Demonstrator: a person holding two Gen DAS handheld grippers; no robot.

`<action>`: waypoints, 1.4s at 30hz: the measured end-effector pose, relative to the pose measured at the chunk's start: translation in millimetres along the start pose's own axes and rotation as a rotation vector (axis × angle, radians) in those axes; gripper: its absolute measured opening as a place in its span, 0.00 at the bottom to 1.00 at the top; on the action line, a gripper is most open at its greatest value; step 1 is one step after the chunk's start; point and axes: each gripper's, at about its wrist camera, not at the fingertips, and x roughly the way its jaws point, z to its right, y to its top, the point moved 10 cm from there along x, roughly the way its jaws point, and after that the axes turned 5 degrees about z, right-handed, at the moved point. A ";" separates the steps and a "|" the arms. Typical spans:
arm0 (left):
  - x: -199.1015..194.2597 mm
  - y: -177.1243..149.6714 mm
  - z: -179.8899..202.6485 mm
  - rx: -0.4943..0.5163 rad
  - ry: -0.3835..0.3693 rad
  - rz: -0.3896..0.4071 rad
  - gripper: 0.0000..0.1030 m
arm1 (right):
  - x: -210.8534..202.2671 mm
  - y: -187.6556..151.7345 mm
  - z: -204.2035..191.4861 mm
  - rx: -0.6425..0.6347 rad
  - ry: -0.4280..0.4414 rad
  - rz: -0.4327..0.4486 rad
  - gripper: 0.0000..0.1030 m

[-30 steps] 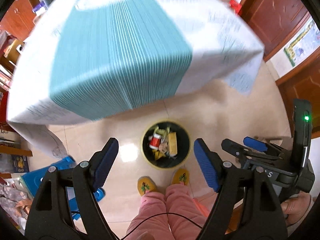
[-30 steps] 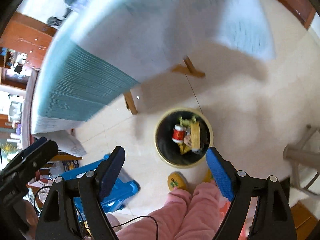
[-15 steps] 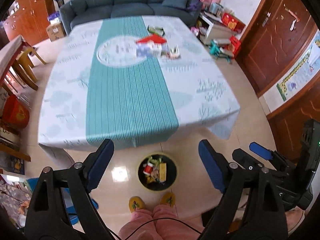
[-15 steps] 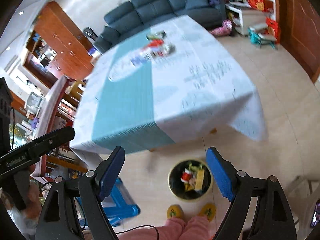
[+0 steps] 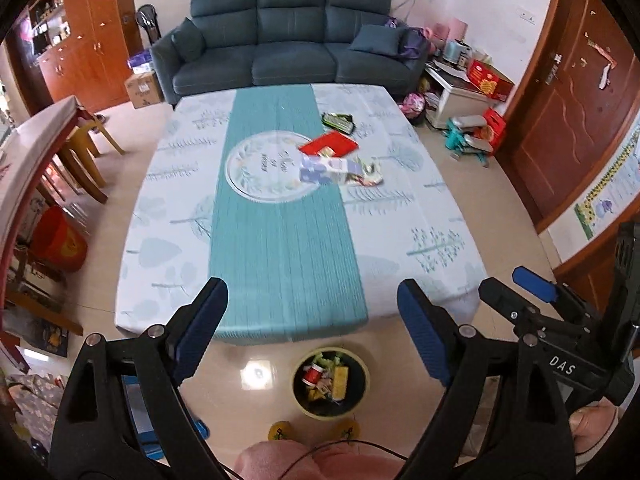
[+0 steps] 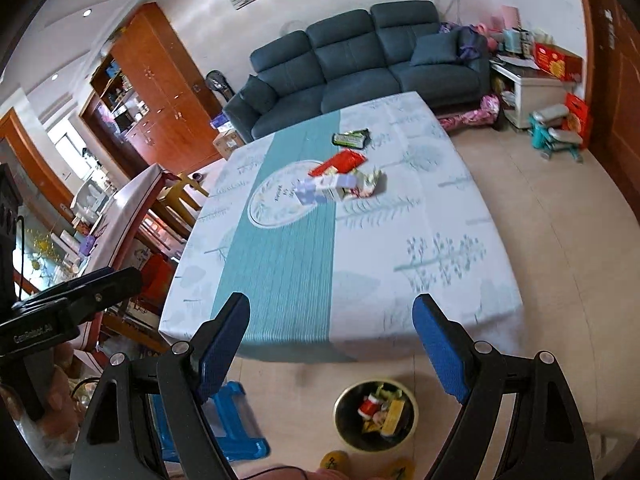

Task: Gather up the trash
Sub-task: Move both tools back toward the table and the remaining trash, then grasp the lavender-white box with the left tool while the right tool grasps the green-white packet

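Both grippers are held released above the near table edge, nothing between the pads. The left gripper [image 5: 312,328] has just been opening; the right gripper [image 6: 332,344] stands equally spread. A trash bin [image 5: 330,384], partly filled with wrappers, is seen on the floor at 6 o'clock. On the table [image 5: 280,240], a cluster of trash [image 5: 332,156] lies at 12 o'clock, with a green packet [image 5: 338,122] beyond it
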 end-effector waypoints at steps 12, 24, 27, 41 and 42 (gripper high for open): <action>95.7 78.0 -14.7 0.156 -0.056 -0.045 0.82 | 92.0 48.6 18.0 0.021 -0.034 -0.031 0.82; 307.8 135.7 34.8 0.606 -0.260 -0.233 0.82 | 239.1 80.3 84.3 0.364 -0.175 -0.075 0.59; 345.6 128.1 45.5 0.683 -0.292 -0.280 0.82 | 272.9 83.8 100.2 0.431 -0.198 -0.087 0.56; 405.3 82.8 59.8 0.810 -0.380 -0.429 0.59 | 367.9 88.8 112.9 0.476 -0.169 -0.162 0.13; 405.9 82.7 59.6 0.805 -0.384 -0.429 0.56 | 369.1 88.3 111.5 0.475 -0.163 -0.161 0.06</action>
